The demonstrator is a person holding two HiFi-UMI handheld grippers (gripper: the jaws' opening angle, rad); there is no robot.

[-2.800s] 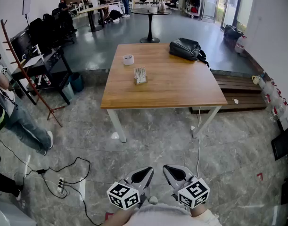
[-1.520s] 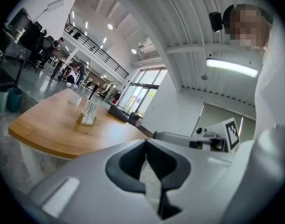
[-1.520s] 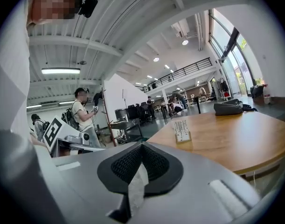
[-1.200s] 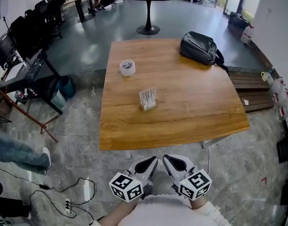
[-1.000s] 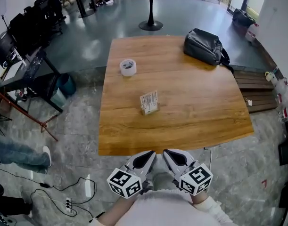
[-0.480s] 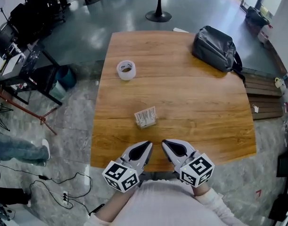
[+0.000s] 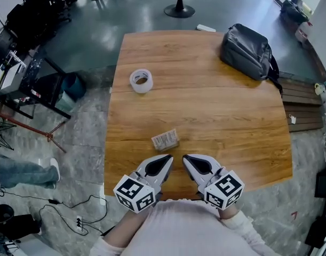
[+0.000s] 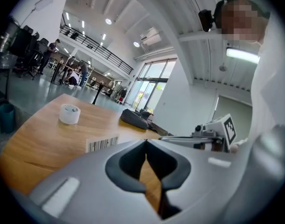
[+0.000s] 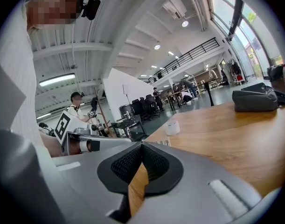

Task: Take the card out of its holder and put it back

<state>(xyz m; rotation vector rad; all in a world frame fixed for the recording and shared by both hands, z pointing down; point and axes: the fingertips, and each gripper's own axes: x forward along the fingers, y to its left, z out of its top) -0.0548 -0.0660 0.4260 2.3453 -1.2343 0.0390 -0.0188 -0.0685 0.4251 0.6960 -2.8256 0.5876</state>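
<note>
The card (image 7: 164, 138) stands in its holder (image 7: 166, 144) low in the centre of the head view, on the wooden table (image 7: 221, 116) not far from its near edge and just above the tips of the two grippers. The left gripper (image 7: 167, 158) and the right gripper (image 7: 185, 158) hang side by side over that edge, each with its jaws pressed together at the tips and nothing held between them. The first risk, as I judge it, is going in like this: closed tips reaching the card would push instead of pinch, and a small, light stand would likely tip over or slide. A shove toward the bottom of the frame could send it off the edge. If only one gripper pulls on the card while nothing steadies the holder, the holder may well come up with it and then drop. The card is thin, so a hard or skewed pinch could bend it, and a tilted return could miss the slot and topple the stand. The tape roll (image 7: 141, 81) at upper left and the black bag (image 7: 248, 43) at upper right lie well apart from the work and should not interfere
</note>
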